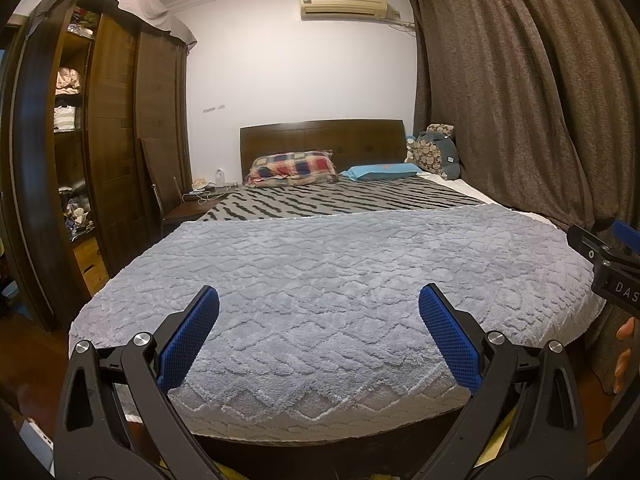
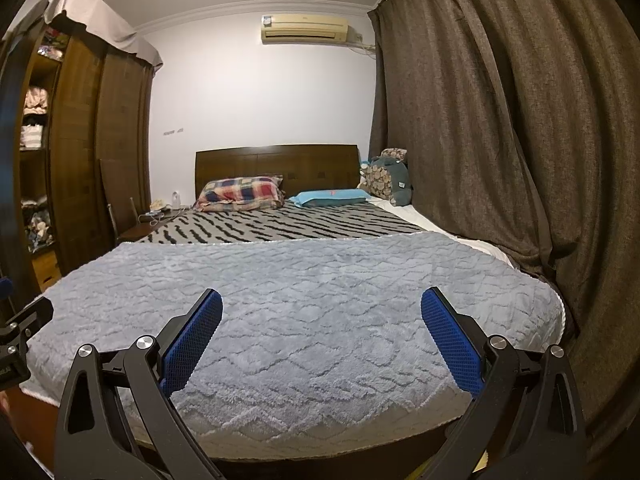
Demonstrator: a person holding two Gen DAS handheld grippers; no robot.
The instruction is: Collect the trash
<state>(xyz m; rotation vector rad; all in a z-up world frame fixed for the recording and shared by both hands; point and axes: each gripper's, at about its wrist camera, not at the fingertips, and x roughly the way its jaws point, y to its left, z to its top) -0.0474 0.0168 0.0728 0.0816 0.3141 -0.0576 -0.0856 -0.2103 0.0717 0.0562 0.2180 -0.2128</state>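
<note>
No trash shows in either view. My left gripper [image 1: 319, 300] is open and empty, held above the foot of a bed covered by a grey fluffy blanket [image 1: 320, 280]. My right gripper [image 2: 321, 300] is open and empty too, above the same blanket [image 2: 304, 292]. The right gripper's body [image 1: 612, 264] shows at the right edge of the left wrist view. The left gripper's body [image 2: 16, 340] shows at the left edge of the right wrist view.
A zebra-striped cover [image 1: 340, 200], a plaid pillow [image 1: 294, 168], a blue pillow [image 1: 380, 171] and plush toys [image 1: 436, 152] lie toward the headboard [image 1: 320, 136]. A wooden wardrobe [image 1: 112, 140] stands left, a nightstand [image 1: 192, 204] beside it. Brown curtains [image 1: 520, 100] hang right.
</note>
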